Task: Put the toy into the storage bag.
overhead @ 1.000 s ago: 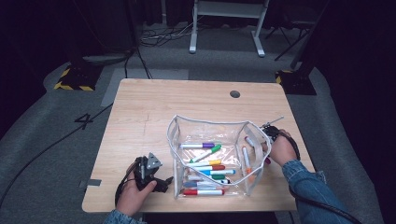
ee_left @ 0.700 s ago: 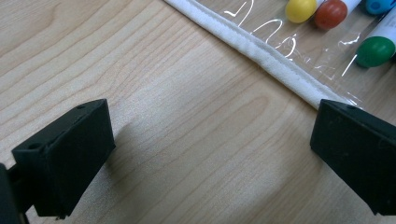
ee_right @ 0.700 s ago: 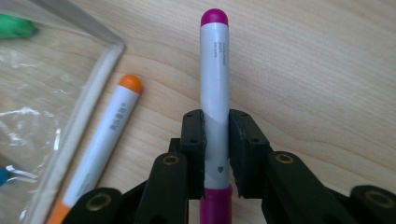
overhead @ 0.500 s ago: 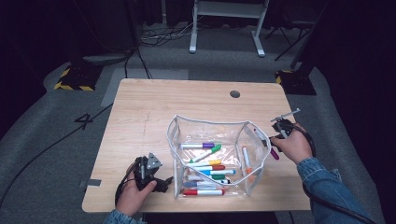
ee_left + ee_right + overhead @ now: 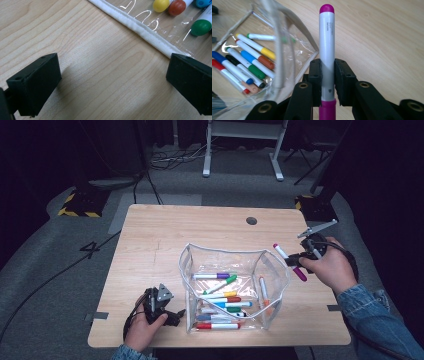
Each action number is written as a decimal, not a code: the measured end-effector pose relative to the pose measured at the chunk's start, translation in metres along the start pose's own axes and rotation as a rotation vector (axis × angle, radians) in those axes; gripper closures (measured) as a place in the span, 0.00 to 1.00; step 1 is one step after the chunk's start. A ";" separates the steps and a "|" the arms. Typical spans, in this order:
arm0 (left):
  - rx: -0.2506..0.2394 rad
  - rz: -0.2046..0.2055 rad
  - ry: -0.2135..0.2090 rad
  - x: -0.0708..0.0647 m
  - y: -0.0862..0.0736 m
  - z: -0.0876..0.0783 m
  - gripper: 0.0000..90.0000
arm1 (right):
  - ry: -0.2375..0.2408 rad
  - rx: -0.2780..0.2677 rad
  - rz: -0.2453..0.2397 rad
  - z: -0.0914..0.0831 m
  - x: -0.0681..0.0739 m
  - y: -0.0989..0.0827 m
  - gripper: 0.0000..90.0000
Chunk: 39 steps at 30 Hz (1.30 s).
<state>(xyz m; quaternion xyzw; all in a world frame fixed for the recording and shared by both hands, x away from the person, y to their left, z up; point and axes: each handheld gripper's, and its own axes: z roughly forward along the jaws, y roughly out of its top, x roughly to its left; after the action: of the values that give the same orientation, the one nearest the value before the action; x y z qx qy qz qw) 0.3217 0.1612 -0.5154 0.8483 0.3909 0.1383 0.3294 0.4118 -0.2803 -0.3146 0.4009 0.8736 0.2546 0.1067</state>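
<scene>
The right gripper (image 5: 295, 261) has its black fingers (image 5: 315, 72) pinching a white marker with magenta cap and magenta end (image 5: 327, 50), gripped low on its barrel; in the high view that marker (image 5: 290, 262) is held in the air just right of the clear plastic pouch with white fabric trim (image 5: 225, 253), above the right part of the light wooden surface (image 5: 165, 235). The pouch stands open near the middle of the surface's near edge, holding many coloured markers (image 5: 220, 297). The left gripper (image 5: 172, 316) rests on the surface just left of the pouch's near left corner, its fingers (image 5: 35, 83) spread wide with bare wood between them, the pouch's trim (image 5: 140, 27) just beyond.
</scene>
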 end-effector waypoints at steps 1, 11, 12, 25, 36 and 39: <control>0.000 0.000 0.000 0.000 0.000 0.000 0.00 | -0.003 -0.005 -0.013 -0.005 0.003 0.003 0.85; -0.001 -0.001 0.000 0.000 0.000 0.000 0.00 | 0.027 -0.046 -0.169 -0.038 0.044 0.033 0.85; -0.001 -0.002 0.000 0.000 0.000 0.000 0.00 | 0.033 -0.045 -0.186 -0.040 0.051 0.037 0.85; -0.001 -0.002 0.000 0.000 0.000 0.000 0.00 | 0.159 -0.007 -0.375 -0.018 0.114 0.059 0.85; -0.001 -0.002 0.000 0.000 0.000 0.000 0.00 | 0.243 0.121 -0.498 0.030 0.159 0.065 0.85; -0.001 -0.001 0.000 0.000 0.000 0.000 0.00 | 0.267 0.155 -0.524 0.045 0.169 0.064 0.85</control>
<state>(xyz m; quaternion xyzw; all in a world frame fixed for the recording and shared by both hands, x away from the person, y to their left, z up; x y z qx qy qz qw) 0.3216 0.1611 -0.5155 0.8478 0.3914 0.1382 0.3300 0.3596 -0.1016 -0.3155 0.1319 0.9703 0.2015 0.0221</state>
